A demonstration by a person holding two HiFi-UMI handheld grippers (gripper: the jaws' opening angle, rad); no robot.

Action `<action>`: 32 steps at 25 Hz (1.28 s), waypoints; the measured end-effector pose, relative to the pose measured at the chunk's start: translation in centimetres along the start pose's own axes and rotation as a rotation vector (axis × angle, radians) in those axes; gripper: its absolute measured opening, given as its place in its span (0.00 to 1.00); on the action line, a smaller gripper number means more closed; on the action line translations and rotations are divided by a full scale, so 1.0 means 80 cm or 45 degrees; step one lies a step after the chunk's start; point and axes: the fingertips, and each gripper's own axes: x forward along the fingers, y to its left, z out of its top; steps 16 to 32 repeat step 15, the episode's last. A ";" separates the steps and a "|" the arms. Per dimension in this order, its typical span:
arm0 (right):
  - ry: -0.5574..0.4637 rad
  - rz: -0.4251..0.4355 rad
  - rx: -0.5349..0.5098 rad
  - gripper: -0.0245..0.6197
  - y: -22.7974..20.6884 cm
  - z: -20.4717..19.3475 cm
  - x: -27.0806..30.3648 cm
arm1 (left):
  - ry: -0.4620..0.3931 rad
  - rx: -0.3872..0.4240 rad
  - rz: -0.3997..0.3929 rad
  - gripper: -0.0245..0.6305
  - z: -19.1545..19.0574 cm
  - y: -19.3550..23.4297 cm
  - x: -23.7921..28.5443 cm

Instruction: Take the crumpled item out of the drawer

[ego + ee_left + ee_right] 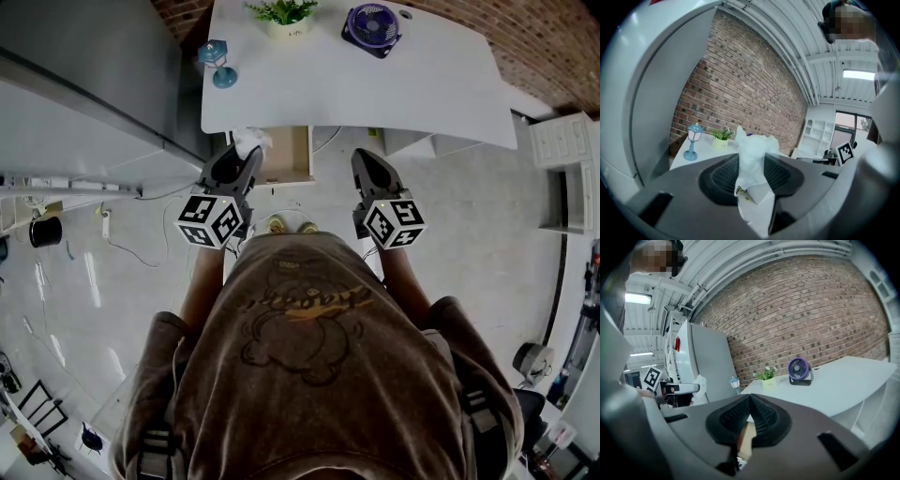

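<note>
A white crumpled item [251, 142] sticks up from the tips of my left gripper [246, 157], whose jaws are shut on it. In the left gripper view the crumpled item [753, 157] stands upright between the two ribbed pads [725, 176], well above the floor. The open wooden drawer [289, 155] hangs under the white desk [422, 84], just right of the item. My right gripper [362, 157] hovers beside the drawer's right side, its jaws shut at the tips with nothing between them. In the right gripper view, the drawer's wood shows through the gap behind the tips of the right gripper [750, 396].
On the desk stand a blue lamp [217, 64], a potted plant [284, 17] and a purple fan [372, 26]. A tall grey cabinet [84, 75] rises at the left. A white shelf unit [562, 141] is at the right. Cables lie on the floor at the left.
</note>
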 end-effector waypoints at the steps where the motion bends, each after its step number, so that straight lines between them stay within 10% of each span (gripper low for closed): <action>1: 0.002 0.001 0.001 0.03 0.000 0.000 0.000 | 0.001 -0.005 0.000 0.27 0.000 -0.001 0.001; 32: 0.014 0.009 0.008 0.03 -0.010 -0.002 0.001 | 0.026 -0.035 0.022 0.27 -0.008 -0.001 0.008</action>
